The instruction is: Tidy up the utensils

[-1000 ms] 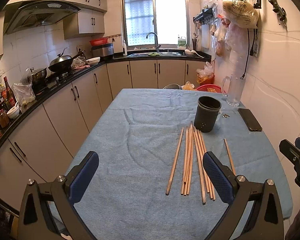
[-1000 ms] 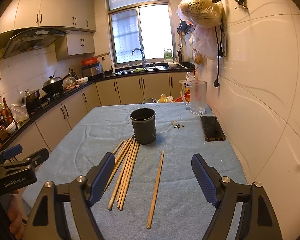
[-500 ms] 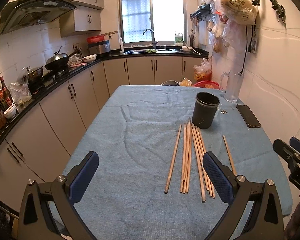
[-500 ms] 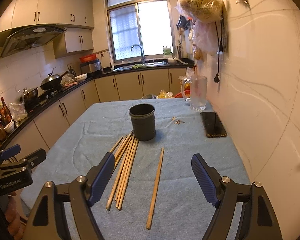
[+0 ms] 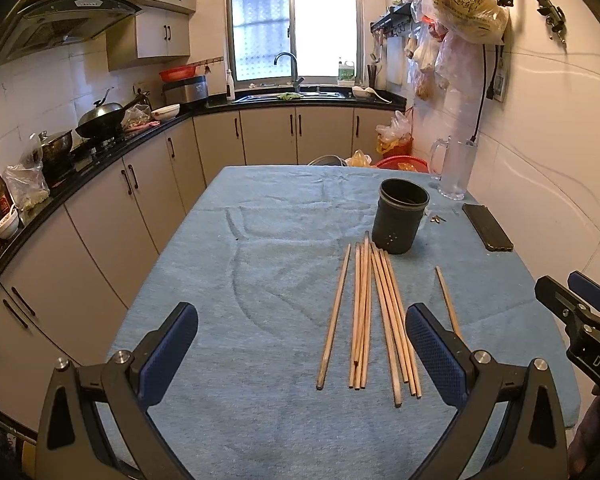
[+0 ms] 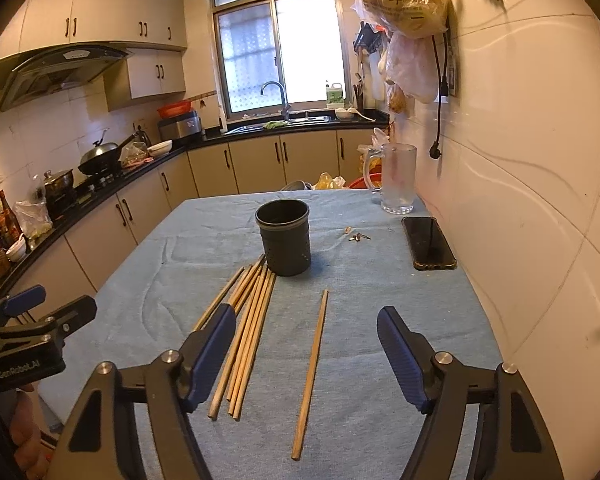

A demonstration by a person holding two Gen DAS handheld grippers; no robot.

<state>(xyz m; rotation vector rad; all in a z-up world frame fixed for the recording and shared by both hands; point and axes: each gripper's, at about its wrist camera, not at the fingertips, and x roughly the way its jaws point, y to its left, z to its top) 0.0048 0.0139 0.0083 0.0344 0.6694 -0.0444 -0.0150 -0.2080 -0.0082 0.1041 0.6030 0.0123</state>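
Several wooden chopsticks [image 5: 372, 312] lie in a loose bundle on the blue-cloth table [image 5: 260, 240], tips toward a dark cylindrical holder [image 5: 400, 216] that stands upright. One chopstick [image 6: 312, 360] lies apart, right of the bundle [image 6: 248, 320]. My right gripper [image 6: 306, 320] hovers over it, jaws wide and closing; the lone stick lies on the cloth below the gap, untouched by the pads. The holder [image 6: 284, 240] stands beyond. My left gripper [image 5: 300, 320] is open and empty, its right finger above the bundle's near ends.
A black phone [image 6: 428, 242] and a glass mug [image 6: 396, 178] sit near the tiled wall on the right, with small metal bits [image 6: 356, 236] between phone and holder. Kitchen counters run along the left and far side.
The right gripper's fingers have drawn slightly closer together. Both hands stay nearly where they were, and the chopsticks and holder have not moved.
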